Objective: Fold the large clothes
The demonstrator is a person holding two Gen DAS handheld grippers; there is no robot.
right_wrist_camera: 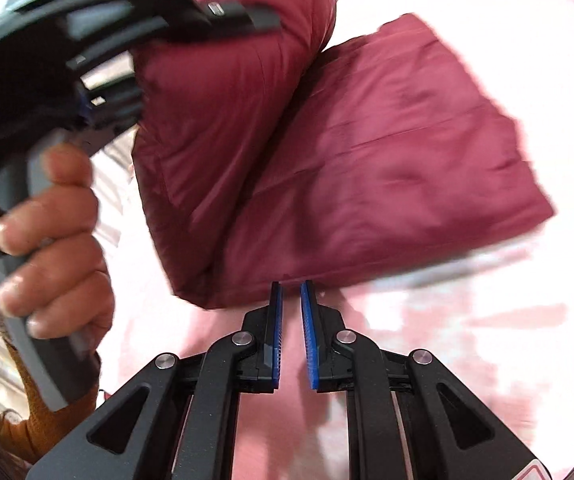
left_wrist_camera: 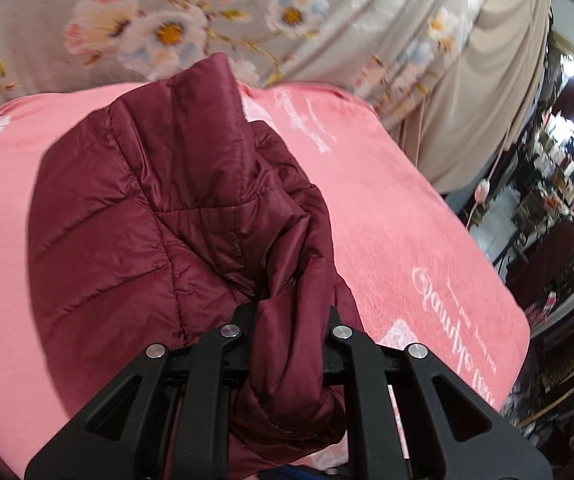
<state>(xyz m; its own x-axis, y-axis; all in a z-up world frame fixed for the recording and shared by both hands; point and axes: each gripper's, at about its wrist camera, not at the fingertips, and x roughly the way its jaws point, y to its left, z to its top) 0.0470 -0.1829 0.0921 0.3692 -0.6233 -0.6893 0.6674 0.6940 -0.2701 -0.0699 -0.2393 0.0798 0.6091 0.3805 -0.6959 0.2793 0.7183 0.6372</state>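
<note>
Maroon quilted puffer jacket (left_wrist_camera: 159,200), part-folded on a pink blanket (left_wrist_camera: 407,220) spread over the bed.

Soft, light, puffy and slick-shelled, it will likely spring open and slide, so hems and bunched edges look like the best hold. The left tool (left_wrist_camera: 287,320) is clenched on a gathered fold of it; the right tool (right_wrist_camera: 291,300) is nearly closed and empty, just beside the jacket's near edge. White cursive script on the blanket is unreadable.

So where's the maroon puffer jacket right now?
The maroon puffer jacket lies part-folded on the pink blanket, filling the middle of both wrist views; the left gripper clamps one bunched edge, the right gripper sits just short of it.
</note>
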